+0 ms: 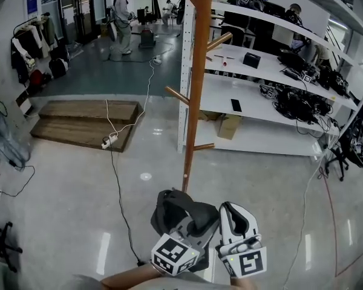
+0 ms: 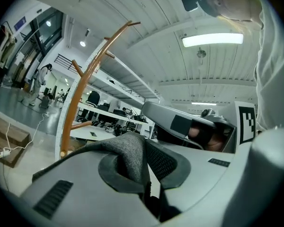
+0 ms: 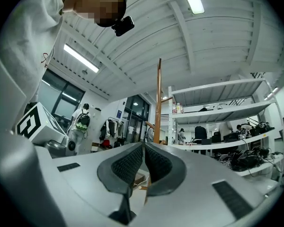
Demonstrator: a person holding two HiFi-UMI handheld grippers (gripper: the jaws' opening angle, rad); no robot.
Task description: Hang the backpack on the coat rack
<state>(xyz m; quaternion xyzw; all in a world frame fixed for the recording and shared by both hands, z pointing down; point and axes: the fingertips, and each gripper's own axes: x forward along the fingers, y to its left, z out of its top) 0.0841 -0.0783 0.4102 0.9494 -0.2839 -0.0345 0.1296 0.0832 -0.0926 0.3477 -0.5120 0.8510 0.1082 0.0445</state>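
Observation:
The wooden coat rack stands straight ahead on the shiny floor, with short pegs angled out from its pole. Low in the head view, my left gripper is shut on the dark grey backpack, which bunches up in front of it short of the rack's foot. In the left gripper view a fold of grey backpack fabric is pinched between the pads, and the rack rises at the left. My right gripper is beside the left one, shut with nothing between its pads. The rack's pole stands just beyond them.
White shelving loaded with cables and devices stands right behind the rack. A low wooden platform lies at the left, with a power strip and cable trailing over the floor. A person stands far back; clothes hang on the left wall.

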